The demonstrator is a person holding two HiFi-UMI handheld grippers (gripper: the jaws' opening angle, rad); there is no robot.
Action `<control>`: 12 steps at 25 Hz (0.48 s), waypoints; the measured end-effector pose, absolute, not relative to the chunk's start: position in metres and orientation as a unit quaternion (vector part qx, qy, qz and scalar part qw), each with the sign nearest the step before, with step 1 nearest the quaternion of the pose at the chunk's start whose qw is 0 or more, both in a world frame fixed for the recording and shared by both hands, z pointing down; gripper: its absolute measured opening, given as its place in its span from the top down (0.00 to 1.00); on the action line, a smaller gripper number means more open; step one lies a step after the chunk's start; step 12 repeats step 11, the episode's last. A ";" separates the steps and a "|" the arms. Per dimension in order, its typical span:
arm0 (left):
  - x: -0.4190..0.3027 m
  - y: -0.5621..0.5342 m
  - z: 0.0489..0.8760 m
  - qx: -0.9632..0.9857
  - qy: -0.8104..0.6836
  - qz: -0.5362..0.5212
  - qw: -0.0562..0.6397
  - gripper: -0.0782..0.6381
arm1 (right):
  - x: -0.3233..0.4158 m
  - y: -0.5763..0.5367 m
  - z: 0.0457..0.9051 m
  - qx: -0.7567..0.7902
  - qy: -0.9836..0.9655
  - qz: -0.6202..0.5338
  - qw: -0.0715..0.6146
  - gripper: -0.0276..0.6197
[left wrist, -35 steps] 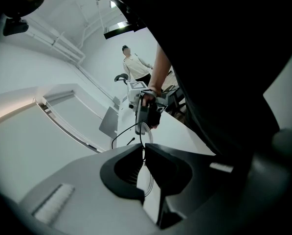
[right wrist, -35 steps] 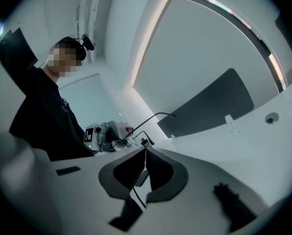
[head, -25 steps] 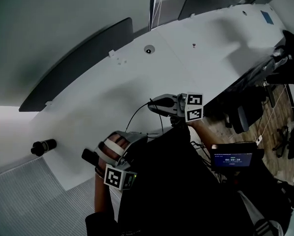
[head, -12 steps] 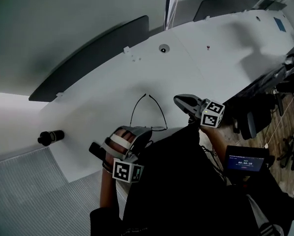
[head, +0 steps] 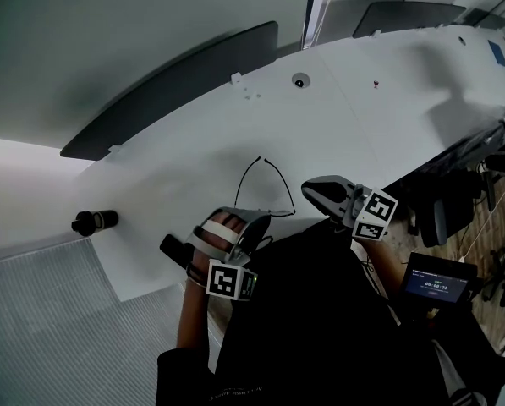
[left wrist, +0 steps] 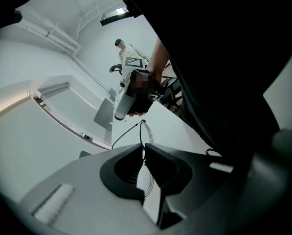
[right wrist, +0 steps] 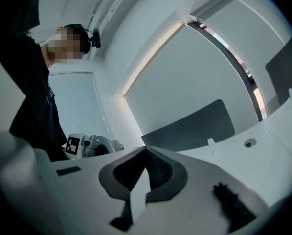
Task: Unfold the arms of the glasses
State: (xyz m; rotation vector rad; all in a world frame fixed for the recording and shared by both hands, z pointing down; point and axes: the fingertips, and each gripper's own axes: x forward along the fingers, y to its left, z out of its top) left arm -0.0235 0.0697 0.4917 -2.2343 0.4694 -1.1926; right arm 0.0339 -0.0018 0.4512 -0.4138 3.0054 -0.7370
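While the head view shows the glasses (head: 263,186) lying arms-spread on the white counter (head: 362,117), a black cylinder (head: 96,222) sits far off at 9 o'clock, and the left gripper (head: 256,227) hides their front. The right gripper (head: 307,191), overlapping them a second ago, stands clear at 3 o'clock. Left gripper view: fingers pinch the thin frame. Right gripper view: fingers pressed together, empty.

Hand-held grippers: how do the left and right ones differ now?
The left hand-held gripper is shut on the thin frame of the glasses; the right hand-held gripper is shut on nothing. The left tilts down toward the table; the right points level across it. Both have their jaws together.
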 end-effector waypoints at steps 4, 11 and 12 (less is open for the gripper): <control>-0.025 0.070 0.493 -0.832 0.175 -0.447 0.277 0.86 | 0.029 0.002 0.450 -0.124 0.964 -0.236 0.006 0.95; -0.029 0.071 0.495 -0.832 0.182 -0.451 0.268 0.86 | 0.030 -0.002 0.456 -0.131 0.964 -0.232 -0.009 0.95; -0.029 0.071 0.495 -0.832 0.182 -0.451 0.268 0.86 | 0.030 -0.002 0.456 -0.131 0.964 -0.232 -0.009 0.95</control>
